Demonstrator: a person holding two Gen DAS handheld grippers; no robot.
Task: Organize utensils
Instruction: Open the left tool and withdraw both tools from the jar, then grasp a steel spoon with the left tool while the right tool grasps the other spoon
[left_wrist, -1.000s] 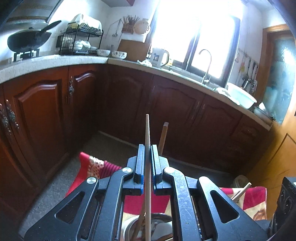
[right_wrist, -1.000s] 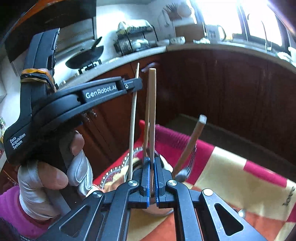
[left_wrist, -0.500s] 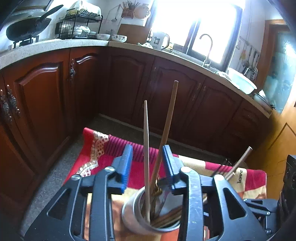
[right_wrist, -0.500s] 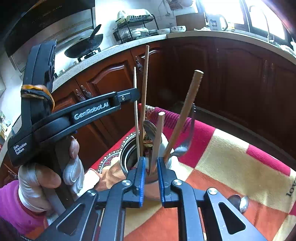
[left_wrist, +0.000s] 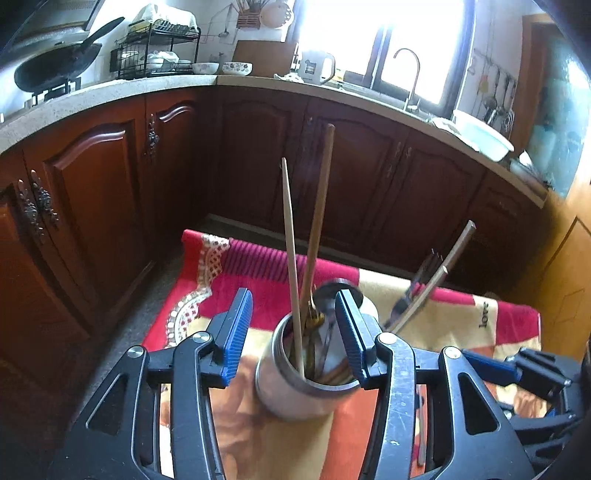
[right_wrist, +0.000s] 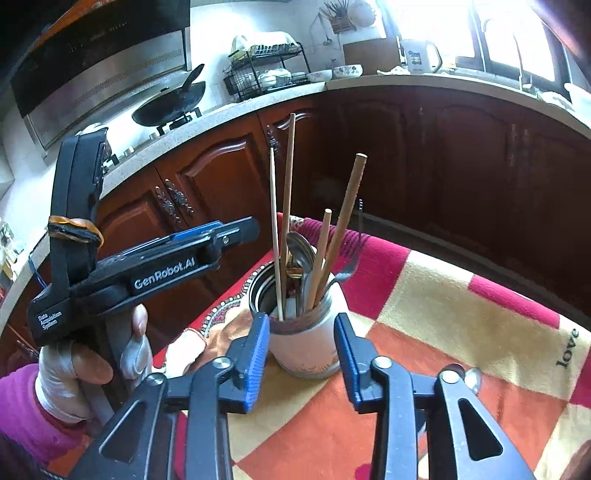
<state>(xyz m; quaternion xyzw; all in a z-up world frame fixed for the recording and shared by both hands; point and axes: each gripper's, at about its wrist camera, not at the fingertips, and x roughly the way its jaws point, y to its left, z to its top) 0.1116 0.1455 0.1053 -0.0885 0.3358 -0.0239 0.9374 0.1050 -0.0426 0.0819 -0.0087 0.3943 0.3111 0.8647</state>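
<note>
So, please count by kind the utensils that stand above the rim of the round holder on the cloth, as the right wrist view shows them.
Long wooden sticks: 4
Silver metal spoons: 1
Silver metal forks: 1
Total: 6

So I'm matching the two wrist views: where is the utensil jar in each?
Left wrist: jar sits low centre, between the opening left gripper fingers, nothing gripped.
Right wrist: jar sits centre, just beyond the opening right gripper.
Shared landmark: the wok on the stove, upper left in both.
</note>
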